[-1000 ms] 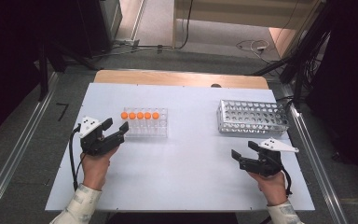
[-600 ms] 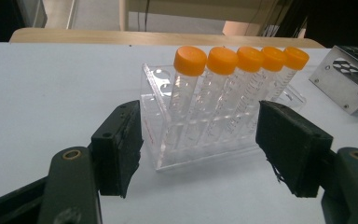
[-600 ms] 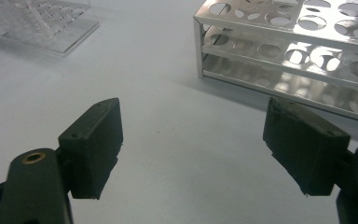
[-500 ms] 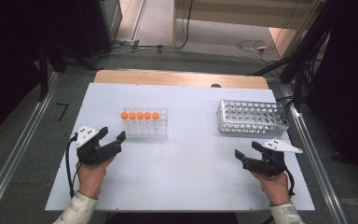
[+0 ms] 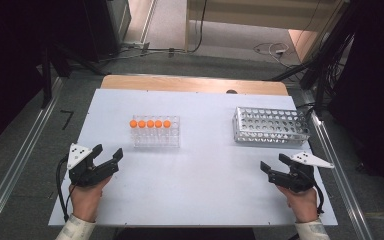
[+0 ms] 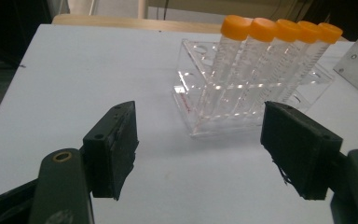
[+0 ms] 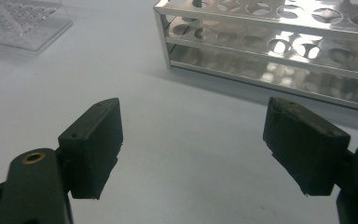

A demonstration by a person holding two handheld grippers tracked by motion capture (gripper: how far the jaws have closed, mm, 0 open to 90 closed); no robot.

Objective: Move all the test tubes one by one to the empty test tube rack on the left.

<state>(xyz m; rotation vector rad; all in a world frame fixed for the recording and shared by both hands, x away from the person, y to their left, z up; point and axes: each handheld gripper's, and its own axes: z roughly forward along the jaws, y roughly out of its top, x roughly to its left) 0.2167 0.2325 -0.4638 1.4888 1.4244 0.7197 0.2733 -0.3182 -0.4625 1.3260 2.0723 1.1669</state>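
A clear plastic rack [image 5: 155, 132] [image 6: 242, 100] stands left of the table's middle and holds several tubes with orange caps [image 5: 150, 123] [image 6: 279, 29] in its back row. A metal rack with many holes [image 5: 271, 126] [image 7: 279, 39] stands empty at the right. My left gripper [image 5: 107, 154] [image 6: 205, 149] is open near the front left, its jaws aimed at the clear rack from a short way off. Near the front right, my right gripper [image 5: 275, 163] [image 7: 196, 149] is open as well, apart from the metal rack, nothing between its jaws.
The white tabletop [image 5: 205, 170] lies bare between the two hands. A wooden strip [image 5: 190, 84] runs along the far edge. Metal rails [image 5: 340, 170] flank the table, and cables [image 5: 270, 49] lie on the floor beyond.
My left gripper has drawn back from the clear rack toward the front left corner. The right gripper has slid slightly toward the front edge. Both stay open.
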